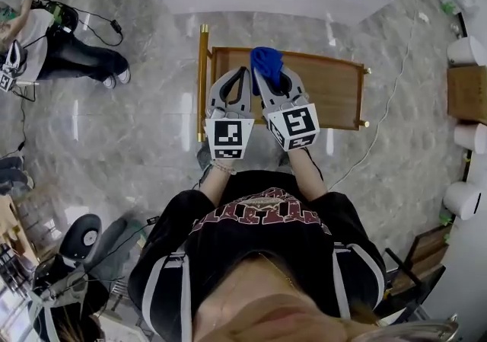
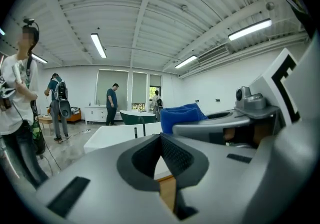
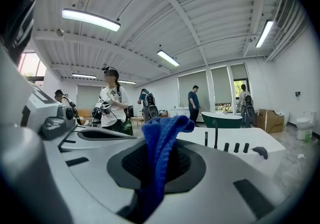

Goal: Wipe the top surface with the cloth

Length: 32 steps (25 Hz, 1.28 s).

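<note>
Fingers (image 3: pixel 189 164) of right gripper (image 3: pixel 160 160) clamp the blue cloth (image 3: pixel 164 130); left gripper (image 2: pixel 161 140) fingers sit together.

Holding left gripper (image 1: pixel 242 74) and right gripper (image 1: pixel 271 74) just beside each other, in front of the torso. Pointing both sets of jaws forward, away from the body. Turning marker cubes (image 1: pixel 229 139) upward toward the head view. Angling both forearms (image 1: pixel 217 174) inward so the wrists converge. Pressing left jaws together at the tips, nothing between them. Clamping right jaws on blue cloth (image 3: pixel 159 140), its bunched end sticking out past the tips.
</note>
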Available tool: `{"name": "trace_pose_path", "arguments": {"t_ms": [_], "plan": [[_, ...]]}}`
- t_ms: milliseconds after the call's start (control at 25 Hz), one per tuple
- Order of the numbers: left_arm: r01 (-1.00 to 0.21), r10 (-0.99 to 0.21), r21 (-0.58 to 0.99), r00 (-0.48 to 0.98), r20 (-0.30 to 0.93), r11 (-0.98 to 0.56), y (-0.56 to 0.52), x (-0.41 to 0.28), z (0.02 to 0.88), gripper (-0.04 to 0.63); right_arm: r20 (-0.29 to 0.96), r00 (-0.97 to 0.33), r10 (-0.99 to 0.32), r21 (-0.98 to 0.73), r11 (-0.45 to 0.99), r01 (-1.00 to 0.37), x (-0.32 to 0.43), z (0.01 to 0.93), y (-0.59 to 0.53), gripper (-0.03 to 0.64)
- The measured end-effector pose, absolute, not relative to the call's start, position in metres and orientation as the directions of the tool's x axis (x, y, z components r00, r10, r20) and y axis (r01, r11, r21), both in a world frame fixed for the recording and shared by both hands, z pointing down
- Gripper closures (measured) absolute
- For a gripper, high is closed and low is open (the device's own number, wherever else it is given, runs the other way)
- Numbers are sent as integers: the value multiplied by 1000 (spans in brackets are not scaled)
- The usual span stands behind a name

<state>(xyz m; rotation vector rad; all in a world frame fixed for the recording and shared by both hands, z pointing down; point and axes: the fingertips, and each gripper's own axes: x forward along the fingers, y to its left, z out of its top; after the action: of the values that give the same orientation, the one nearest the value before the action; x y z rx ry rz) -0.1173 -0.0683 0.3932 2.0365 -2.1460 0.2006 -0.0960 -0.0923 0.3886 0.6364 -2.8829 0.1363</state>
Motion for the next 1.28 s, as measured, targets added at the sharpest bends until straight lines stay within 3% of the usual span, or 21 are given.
{"name": "trace_pose_path", "arguments": {"t_ms": [520, 920, 1280], "plan": [[-986, -922, 39, -140, 362, 164, -66, -155, 478, 549, 357, -896, -265, -90, 945, -315, -160, 499, -112, 561], [-975, -825, 88, -122, 551, 203, -46, -151, 577, 548, 455, -880, -136, -164, 958, -234, -204, 580, -118, 561], [-985, -763, 99, -46, 645, 143, -47, -138, 640, 546, 546, -830, -113, -169, 956, -242, -225, 636, -121, 561]]}}
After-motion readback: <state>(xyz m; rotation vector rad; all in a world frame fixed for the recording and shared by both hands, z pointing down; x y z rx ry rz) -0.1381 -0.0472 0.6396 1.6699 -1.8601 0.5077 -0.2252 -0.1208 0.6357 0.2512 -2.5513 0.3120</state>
